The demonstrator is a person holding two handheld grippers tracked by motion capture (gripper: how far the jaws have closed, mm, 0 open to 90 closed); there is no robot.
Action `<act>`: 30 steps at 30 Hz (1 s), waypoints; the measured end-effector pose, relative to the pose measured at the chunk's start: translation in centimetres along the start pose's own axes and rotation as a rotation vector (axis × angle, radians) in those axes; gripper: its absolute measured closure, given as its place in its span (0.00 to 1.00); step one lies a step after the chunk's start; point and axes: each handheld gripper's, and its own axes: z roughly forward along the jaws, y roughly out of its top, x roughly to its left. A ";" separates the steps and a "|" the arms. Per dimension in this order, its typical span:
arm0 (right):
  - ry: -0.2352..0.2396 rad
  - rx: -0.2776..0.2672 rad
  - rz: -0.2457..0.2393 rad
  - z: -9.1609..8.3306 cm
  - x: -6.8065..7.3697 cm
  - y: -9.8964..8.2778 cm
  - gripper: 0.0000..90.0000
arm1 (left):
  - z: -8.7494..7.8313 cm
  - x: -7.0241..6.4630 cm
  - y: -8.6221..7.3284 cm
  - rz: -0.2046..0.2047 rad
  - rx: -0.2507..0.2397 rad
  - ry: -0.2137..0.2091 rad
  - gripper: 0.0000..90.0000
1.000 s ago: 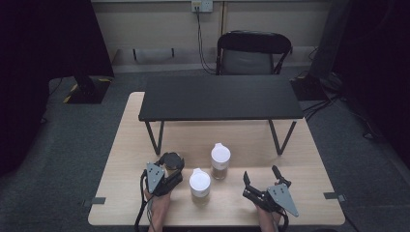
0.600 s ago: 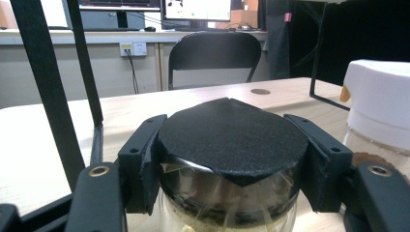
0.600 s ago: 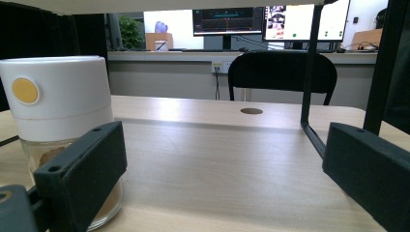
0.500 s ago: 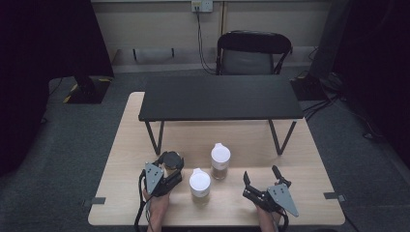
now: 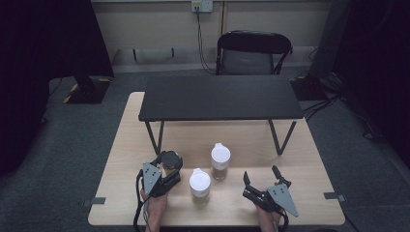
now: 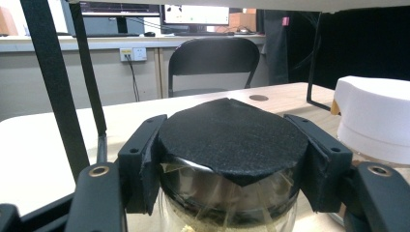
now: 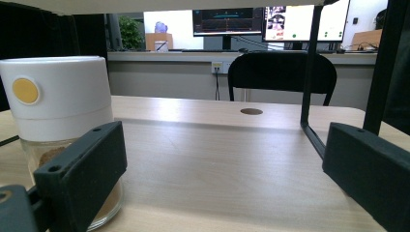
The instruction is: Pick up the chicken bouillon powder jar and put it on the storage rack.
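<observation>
Table of pale wood carries a low black shelf on thin legs; a black chair stands behind it. Two white-lidded jars stand between my hands: the near jar and the far jar, close together but apart. In my left gripper view the shelf leg crosses the left side and the black-lidded jar is cut off below. Its contents are hard to make out. My left gripper is clamped on that jar, pads pressing both sides of the lid, at the table's near left. My right gripper stands wide, holding nothing.
</observation>
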 end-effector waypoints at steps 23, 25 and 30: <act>-0.001 -0.001 -0.001 0.0 0.0 0.0 0.01 | -0.5 -0.8 2.5 0.030 -0.009 -0.027 0.39; -0.001 -0.002 -0.002 0.0 0.0 0.0 0.01 | -0.5 -0.8 2.7 0.033 -0.006 -0.027 0.39; 0.000 -0.002 -0.001 0.0 0.0 0.0 0.01 | -0.5 -0.8 3.1 0.037 0.002 -0.023 0.39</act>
